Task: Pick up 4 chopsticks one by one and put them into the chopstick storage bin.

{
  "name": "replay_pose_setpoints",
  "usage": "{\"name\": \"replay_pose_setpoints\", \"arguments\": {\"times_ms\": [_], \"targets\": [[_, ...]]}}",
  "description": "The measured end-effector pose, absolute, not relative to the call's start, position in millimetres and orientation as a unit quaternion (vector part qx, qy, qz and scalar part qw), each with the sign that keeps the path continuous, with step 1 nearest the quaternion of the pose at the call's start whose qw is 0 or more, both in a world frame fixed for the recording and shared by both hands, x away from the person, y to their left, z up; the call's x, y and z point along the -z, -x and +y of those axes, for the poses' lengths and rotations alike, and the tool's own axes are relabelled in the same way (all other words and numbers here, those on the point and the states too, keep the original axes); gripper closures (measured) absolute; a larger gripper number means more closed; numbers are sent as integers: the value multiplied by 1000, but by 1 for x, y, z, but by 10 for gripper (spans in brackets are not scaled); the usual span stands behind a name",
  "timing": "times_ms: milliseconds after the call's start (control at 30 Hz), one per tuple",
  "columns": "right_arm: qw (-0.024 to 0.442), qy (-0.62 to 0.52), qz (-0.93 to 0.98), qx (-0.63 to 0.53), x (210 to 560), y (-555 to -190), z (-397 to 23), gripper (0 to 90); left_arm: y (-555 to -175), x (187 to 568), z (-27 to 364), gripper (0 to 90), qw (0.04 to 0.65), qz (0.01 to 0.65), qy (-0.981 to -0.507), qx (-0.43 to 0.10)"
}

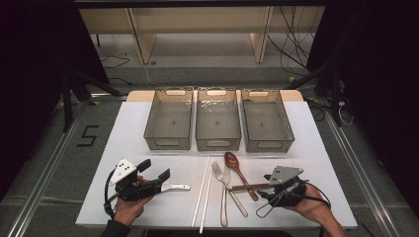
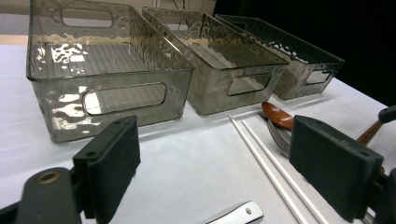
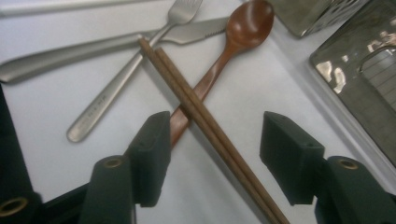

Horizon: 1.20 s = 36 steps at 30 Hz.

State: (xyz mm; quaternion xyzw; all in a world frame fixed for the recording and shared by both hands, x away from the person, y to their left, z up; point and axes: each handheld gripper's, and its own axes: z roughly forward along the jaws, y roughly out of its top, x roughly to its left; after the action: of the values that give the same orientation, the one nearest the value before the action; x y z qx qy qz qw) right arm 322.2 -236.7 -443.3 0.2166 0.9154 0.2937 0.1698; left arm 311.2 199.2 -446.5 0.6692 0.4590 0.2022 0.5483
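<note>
My left gripper (image 1: 154, 169) stands open at the table's front left, with a metal utensil handle (image 1: 176, 187) lying just right of it. That handle's end (image 2: 238, 214) lies on the table between the open jaws in the left gripper view. My right gripper (image 1: 267, 186) is open at the front right, its jaws either side of a pair of brown chopsticks (image 1: 249, 187). In the right gripper view the brown chopsticks (image 3: 205, 116) run between the jaws (image 3: 219, 154), untouched, and cross a wooden spoon (image 3: 247, 21).
Three clear grey bins (image 1: 168, 143) (image 1: 218, 144) (image 1: 268, 144) stand empty in a row at the back. In the middle front lie white chopsticks (image 1: 203, 192), a fork (image 1: 228, 187), a knife (image 1: 225, 197) and the wooden spoon (image 1: 236, 168).
</note>
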Motion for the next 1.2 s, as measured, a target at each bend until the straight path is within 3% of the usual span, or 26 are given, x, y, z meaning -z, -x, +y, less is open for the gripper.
{"name": "replay_pose_setpoints", "arguments": {"times_ms": [633, 1200], "targets": [[165, -171, 944, -227, 461, -334, -229, 644, -312, 447, 199, 160, 547, 460, -670, -202], [166, -133, 959, -187, 464, -336, -223, 715, -312, 447, 199, 159, 546, 461, -670, -202]]}}
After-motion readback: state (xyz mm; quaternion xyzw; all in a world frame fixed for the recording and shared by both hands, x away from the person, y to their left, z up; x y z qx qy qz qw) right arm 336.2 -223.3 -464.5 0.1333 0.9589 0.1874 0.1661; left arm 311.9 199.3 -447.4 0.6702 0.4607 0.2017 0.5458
